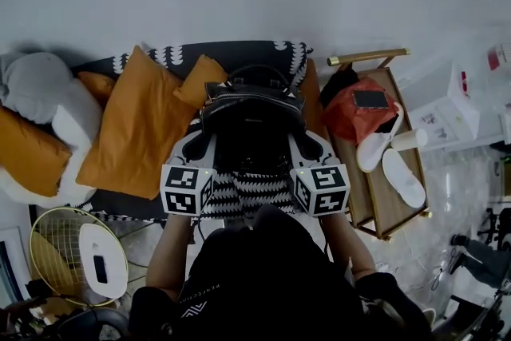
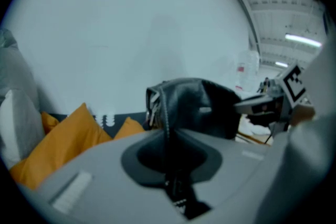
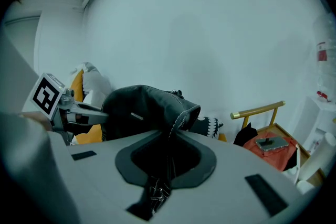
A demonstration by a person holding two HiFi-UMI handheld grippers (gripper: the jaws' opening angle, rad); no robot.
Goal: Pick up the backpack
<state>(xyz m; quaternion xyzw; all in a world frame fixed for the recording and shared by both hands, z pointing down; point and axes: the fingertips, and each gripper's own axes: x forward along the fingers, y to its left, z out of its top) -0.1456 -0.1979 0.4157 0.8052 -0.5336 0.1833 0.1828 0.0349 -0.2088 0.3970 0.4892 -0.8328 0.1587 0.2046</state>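
A black leather backpack (image 1: 251, 120) hangs lifted in front of me, above the dark sofa (image 1: 239, 56). My left gripper (image 1: 209, 140) is shut on the bag's left side and my right gripper (image 1: 297, 140) on its right side. In the left gripper view the backpack (image 2: 194, 107) bulges beyond the jaws, and its stitched edge runs down into my left gripper (image 2: 169, 139). The right gripper view shows the same from the other side: the backpack (image 3: 139, 110) has its seam pinched in my right gripper (image 3: 170, 147). The bag's top handle (image 1: 257, 69) arches at its far edge.
Orange cushions (image 1: 136, 124) and a grey-white pillow (image 1: 40, 84) lie on the sofa to the left. A wooden stand (image 1: 391, 204) on the right carries a red bag (image 1: 355, 116) and white slippers (image 1: 399, 176). A gold wire basket (image 1: 56, 243) stands at lower left. A white wall is behind.
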